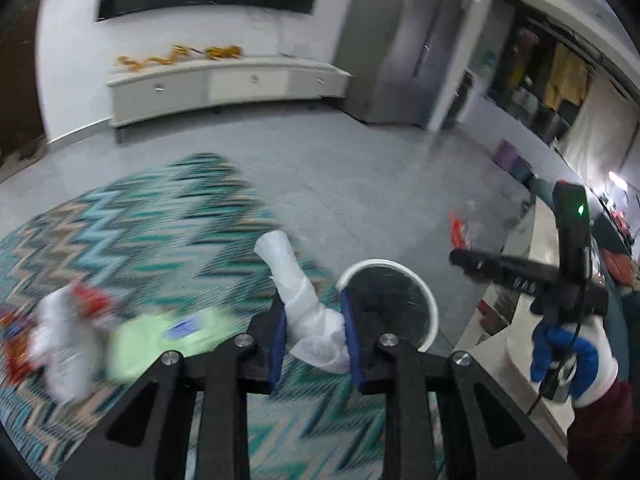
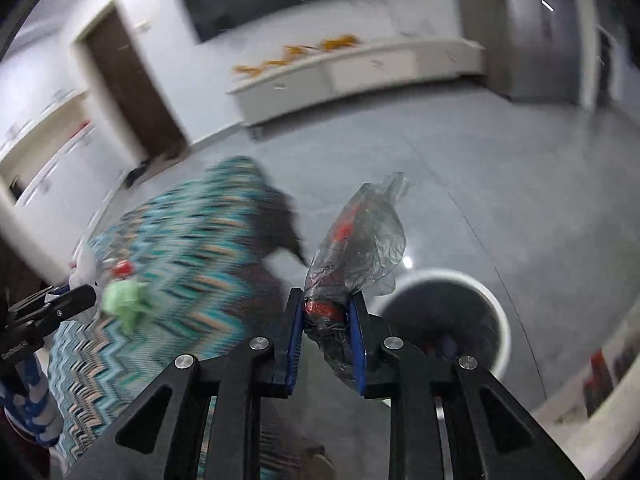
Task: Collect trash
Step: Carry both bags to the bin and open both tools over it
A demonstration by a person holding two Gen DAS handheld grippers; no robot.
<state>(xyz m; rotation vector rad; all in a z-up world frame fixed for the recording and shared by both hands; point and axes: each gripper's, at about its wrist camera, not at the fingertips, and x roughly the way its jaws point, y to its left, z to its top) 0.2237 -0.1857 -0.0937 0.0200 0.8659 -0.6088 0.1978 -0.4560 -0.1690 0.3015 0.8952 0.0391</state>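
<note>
Zigzag rug, grey floor, white bin, low cabinet

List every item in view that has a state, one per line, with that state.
Left tongs: shut on the white wrapper.
White wrapper: crumpled, held off the rug.
Right tongs: shut on the clear plastic bag.
Clear plastic bag: scrunched, red inside, held up.
Trash bin: upright, open, no lid.
Green packet: lying on the rug.
Red and white wrappers: lying on the rug.
Door: closed.

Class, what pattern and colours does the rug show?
Zigzag chevrons in teal, black and tan on the rug; clearest in the left wrist view.
</note>
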